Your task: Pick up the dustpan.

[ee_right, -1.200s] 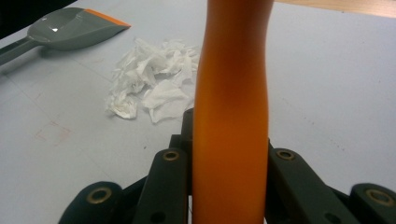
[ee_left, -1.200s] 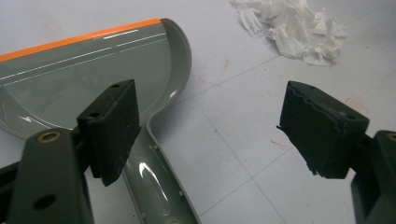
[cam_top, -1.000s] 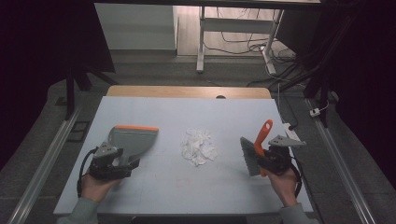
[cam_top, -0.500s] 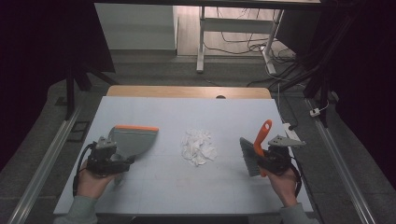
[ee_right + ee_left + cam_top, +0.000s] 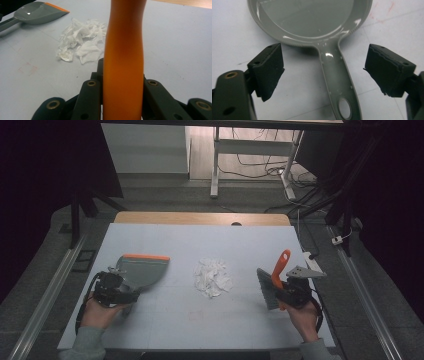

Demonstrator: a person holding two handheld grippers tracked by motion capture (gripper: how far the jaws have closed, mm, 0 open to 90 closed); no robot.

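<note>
Two tongs: you hold one set in each hand, both low over the desk (image 5: 210,330).
Left tongs (image 5: 323,72): spread wide, nothing between them; your pads (image 5: 268,70) sit either side of the dustpan handle, not touching it.
Left tongs, high view (image 5: 125,292): at the desk's left side, right behind the pan.
Dustpan (image 5: 142,270): grey with an orange front lip, flat on the desk, mouth turned toward the middle; handle (image 5: 335,82) runs back between your jaws, hang hole near the bottom edge.
Right tongs (image 5: 286,292): clamped on the brush handle; the orange shaft stands up straight between the links in the right gripper view.
Brush (image 5: 275,277): orange handle (image 5: 123,57) tilted up and away, grey bristles at the left, down at the desk.
Paper scraps (image 5: 212,277): white crumpled pile, mid-desk, between dustpan and brush, apart from both.
Scraps, right gripper view (image 5: 81,46): just past the handle, dustpan (image 5: 37,12) beyond them.
</note>
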